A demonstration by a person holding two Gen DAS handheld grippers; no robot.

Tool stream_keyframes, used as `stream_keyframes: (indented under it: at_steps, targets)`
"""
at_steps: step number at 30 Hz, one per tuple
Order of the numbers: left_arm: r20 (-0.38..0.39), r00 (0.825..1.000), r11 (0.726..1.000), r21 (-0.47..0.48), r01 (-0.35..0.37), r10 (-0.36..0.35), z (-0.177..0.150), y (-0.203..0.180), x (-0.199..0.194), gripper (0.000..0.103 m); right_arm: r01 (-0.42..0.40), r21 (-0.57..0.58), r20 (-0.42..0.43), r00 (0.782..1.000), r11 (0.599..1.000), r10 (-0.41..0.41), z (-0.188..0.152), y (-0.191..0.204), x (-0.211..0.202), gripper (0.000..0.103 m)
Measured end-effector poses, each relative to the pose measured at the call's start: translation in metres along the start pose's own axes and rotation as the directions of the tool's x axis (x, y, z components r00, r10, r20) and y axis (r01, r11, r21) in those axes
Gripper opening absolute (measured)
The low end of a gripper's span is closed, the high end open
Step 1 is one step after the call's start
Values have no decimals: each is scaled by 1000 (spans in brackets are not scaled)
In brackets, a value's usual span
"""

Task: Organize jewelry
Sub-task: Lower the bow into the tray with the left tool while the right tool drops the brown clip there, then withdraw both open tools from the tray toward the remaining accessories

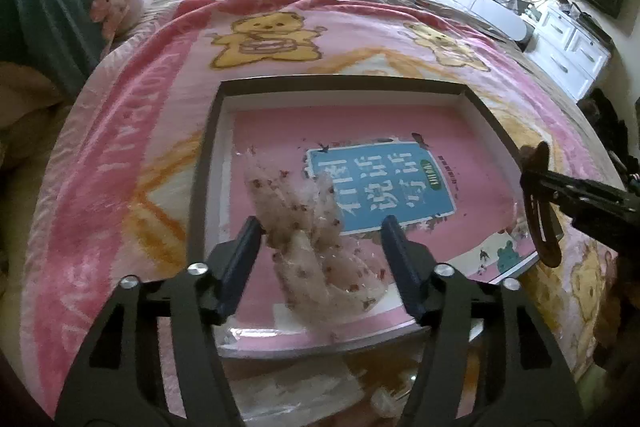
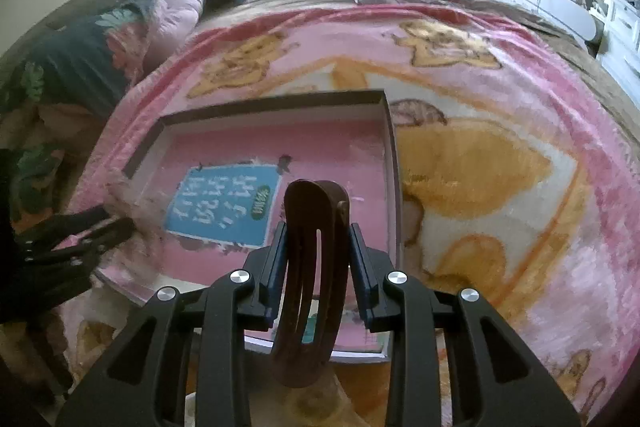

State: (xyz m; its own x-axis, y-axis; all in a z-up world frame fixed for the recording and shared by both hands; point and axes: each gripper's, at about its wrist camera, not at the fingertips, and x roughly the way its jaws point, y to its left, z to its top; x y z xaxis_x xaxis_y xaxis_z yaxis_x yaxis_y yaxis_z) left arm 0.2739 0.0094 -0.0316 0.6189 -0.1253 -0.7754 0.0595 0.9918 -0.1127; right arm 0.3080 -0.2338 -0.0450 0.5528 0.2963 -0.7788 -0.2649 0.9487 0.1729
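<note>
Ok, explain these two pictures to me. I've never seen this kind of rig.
A person holds a two-finger gripper in each hand; each carries a fisheye camera looking along its fingers. One picture is from the left gripper, whose fingers stand open on either side of a pale speckled hair tie. The other is from the right gripper, which is shut on a brown hair clip. Both hang over a shallow dark-rimmed box holding a pink book, set on a pink bear blanket on a bed.
</note>
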Motion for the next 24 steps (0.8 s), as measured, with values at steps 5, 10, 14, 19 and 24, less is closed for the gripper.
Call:
stream_keyframes:
  at_steps: [5,10,14,19,24]
  targets:
    - [18,1000,1000,-20,-10,10,-5,8,-11,70,3,6,-8,1000,1000,-3,-5,0,6,29]
    - [27,999,999,-30,-16,17,-8,13,-21,76,-6,31,16,1000,999,5,-10,-2,-4,56]
    - [43,999,999,-34,-11,13,-10,13,-31,78,-7,33,52,999,999,5,-17,-2,-25,72]
    - [71,997,999,-50,-5,8,-14,12,-52,89,-7,27,129,992,1000,3,-26,-5,-64,83]
    - [121,993,997,-80,11,-1,-14,11,-83,94,-22,27,196,980,999,16,-30,-7,-103,88]
